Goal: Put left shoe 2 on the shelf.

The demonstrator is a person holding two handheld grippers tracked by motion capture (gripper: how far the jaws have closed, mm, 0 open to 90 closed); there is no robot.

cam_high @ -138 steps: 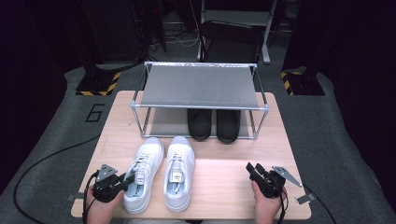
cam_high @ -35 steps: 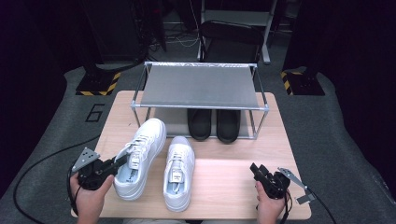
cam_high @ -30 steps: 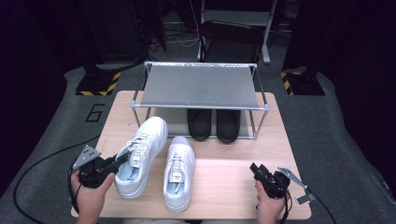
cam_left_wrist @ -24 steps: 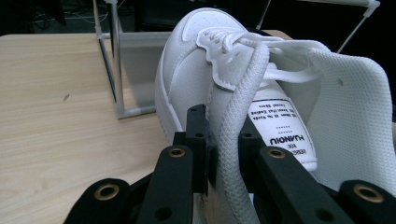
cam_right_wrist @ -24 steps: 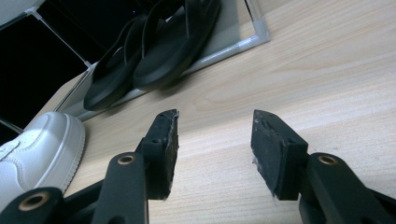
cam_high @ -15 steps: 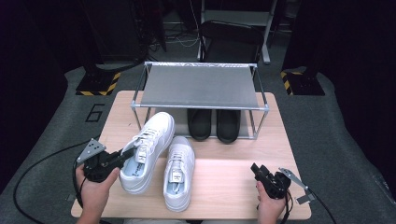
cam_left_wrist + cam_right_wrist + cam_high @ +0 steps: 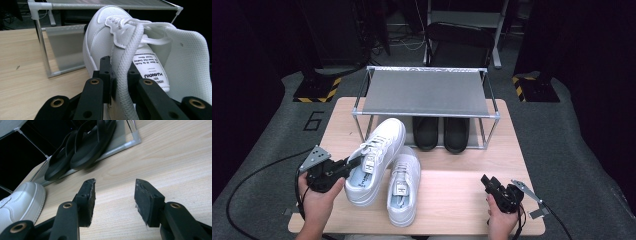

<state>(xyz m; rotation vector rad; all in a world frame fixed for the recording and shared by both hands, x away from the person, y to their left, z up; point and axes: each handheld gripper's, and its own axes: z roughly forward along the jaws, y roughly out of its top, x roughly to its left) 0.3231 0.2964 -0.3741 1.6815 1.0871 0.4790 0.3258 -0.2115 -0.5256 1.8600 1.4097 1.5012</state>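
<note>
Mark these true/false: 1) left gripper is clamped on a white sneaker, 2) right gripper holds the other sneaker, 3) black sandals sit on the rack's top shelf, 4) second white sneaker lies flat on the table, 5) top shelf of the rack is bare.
1) True. The left gripper is shut on the collar edge of the lifted white sneaker.
2) False. The right gripper stands open over the table, with nothing between its jaws.
3) False. The black sandals sit on the lower level of the rack.
4) True. The second white sneaker lies flat on the table.
5) True. Nothing sits on the top shelf.
</note>
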